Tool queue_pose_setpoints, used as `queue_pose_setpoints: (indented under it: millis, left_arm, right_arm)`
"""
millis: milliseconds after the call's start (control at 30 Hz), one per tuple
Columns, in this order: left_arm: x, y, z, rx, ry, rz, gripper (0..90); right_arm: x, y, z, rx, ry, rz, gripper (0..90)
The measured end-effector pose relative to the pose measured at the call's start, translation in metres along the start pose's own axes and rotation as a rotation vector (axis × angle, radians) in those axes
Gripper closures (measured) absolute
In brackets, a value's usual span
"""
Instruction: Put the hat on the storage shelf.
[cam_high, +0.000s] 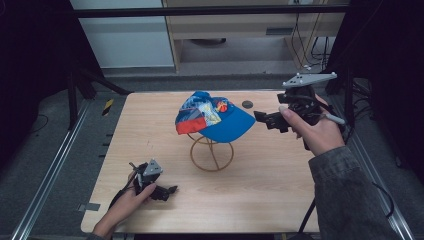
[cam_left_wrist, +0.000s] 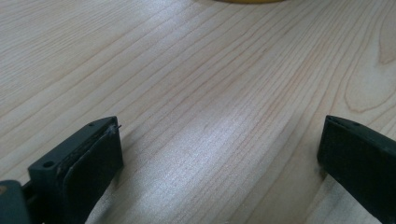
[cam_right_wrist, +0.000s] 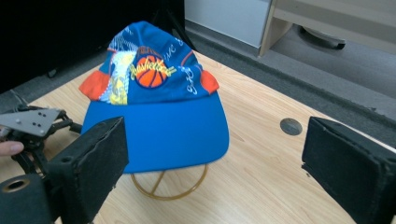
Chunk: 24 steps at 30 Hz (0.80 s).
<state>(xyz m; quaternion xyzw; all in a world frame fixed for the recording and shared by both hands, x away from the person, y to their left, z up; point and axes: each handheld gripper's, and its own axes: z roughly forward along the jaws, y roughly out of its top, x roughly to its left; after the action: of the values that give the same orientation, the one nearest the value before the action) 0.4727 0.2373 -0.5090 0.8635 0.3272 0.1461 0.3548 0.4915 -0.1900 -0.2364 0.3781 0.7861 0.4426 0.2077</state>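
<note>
I have the right gripper (cam_high: 264, 119) raised off the surface (cam_high: 280, 180) at the far right side, its fingers (cam_right_wrist: 88, 161) spread wide apart and empty, aimed at the cap (cam_high: 212, 117). The cap sits on a wire stand (cam_high: 211, 154) near the middle of the surface, toward the far edge. Its brim (cam_right_wrist: 159, 135) points straight at my right gripper, so the cap's long axis, from crown to brim tip, runs roughly along my line of approach; the brim edge lies just ahead of the fingers and slightly below them in the right gripper view. My left gripper (cam_high: 167, 191) rests low at the near left corner, well apart from the cap, its fingers (cam_left_wrist: 88, 163) also wide apart with nothing but bare wood between them. The right hand is clearly nearer, so I judge the brim is the part to take, closing across its thin edge.
</note>
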Motion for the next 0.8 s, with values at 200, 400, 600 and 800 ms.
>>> queue_pose_setpoints:
  millis: [200, 400, 600, 800]
  left_arm:
    - [0.0, 0.0, 0.0, -0.001, 0.0, -0.002, 0.0]
    - [0.0, 0.0, 0.0, -0.001, 0.001, -0.001, 0.0]
    - [0.0, 0.0, 0.0, -0.002, 0.0, -0.002, 0.0]
    - [0.0, 0.0, 0.0, -0.002, 0.0, -0.004, 0.0]
  right_arm:
    - [0.0, -0.014, -0.004, 0.006, -0.012, -0.015, 8.9]
    - [0.001, -0.027, -0.008, 0.009, -0.018, -0.023, 8.9]
    - [0.002, -0.039, -0.008, 0.022, -0.02, -0.025, 8.9]
    - [0.004, -0.054, -0.005, 0.039, -0.02, -0.036, 9.2]
